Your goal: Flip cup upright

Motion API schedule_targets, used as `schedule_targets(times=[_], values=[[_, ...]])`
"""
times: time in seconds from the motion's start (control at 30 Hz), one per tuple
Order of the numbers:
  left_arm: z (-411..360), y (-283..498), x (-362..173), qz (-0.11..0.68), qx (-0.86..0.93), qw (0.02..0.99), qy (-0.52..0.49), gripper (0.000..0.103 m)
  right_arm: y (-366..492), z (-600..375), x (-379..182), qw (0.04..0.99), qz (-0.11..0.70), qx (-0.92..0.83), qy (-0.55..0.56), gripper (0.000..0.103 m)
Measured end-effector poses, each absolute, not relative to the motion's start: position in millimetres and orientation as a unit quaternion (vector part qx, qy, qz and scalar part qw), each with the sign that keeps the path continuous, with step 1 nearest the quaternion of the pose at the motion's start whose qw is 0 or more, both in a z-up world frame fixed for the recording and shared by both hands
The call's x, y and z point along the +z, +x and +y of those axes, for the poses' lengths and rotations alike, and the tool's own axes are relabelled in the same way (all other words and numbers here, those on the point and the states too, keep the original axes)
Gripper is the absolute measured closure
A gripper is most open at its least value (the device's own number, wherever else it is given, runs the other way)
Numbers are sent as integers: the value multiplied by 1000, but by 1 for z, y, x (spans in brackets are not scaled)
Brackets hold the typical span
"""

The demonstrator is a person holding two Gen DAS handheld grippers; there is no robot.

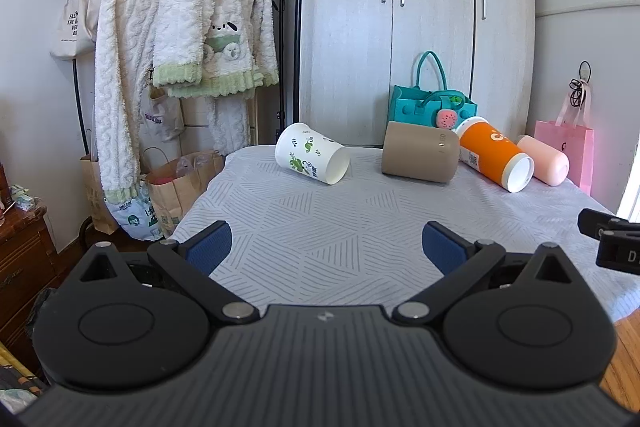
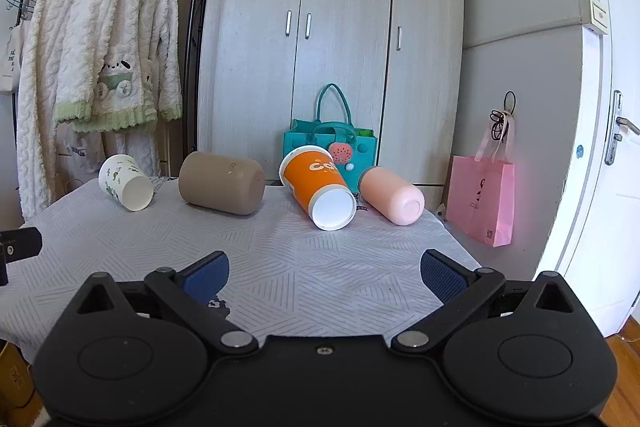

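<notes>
Two grippers wait at the near edge of the table, and neither has anything in it. Left gripper [image 1: 327,247] has its blue pads spread wide over bare patterned tablecloth [image 1: 320,211]; right gripper [image 2: 325,277] stands just as wide open, also over bare cloth.

Ahead lie four cups, all on their sides. From the left gripper, the white leaf-print paper cup [image 1: 312,158] is straight ahead and a touch left, mouth facing forward-right. Next to the right sits the tan mug [image 1: 420,157]. From the right gripper, the orange paper cup [image 2: 318,187] lies dead ahead, white mouth turned toward us, with the pink cup [image 2: 392,195] just beside it on the right.

Best play, to my eye: each gripper takes its nearest cup, closes gently across the body, not the rim, since paper crushes, then lifts slightly before rotating so nothing drags the cloth.
</notes>
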State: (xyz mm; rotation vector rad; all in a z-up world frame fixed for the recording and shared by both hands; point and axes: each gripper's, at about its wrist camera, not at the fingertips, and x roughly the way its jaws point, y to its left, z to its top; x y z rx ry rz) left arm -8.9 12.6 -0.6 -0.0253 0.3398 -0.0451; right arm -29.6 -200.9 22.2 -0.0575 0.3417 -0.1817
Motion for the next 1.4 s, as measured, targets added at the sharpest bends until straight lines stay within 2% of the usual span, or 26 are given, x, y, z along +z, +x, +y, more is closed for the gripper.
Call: schedule_targets(times=[1.4], values=[[15,-9,-7,174,-25,984,-22,0,-30,-200,20,980,172,-91,-32,0]])
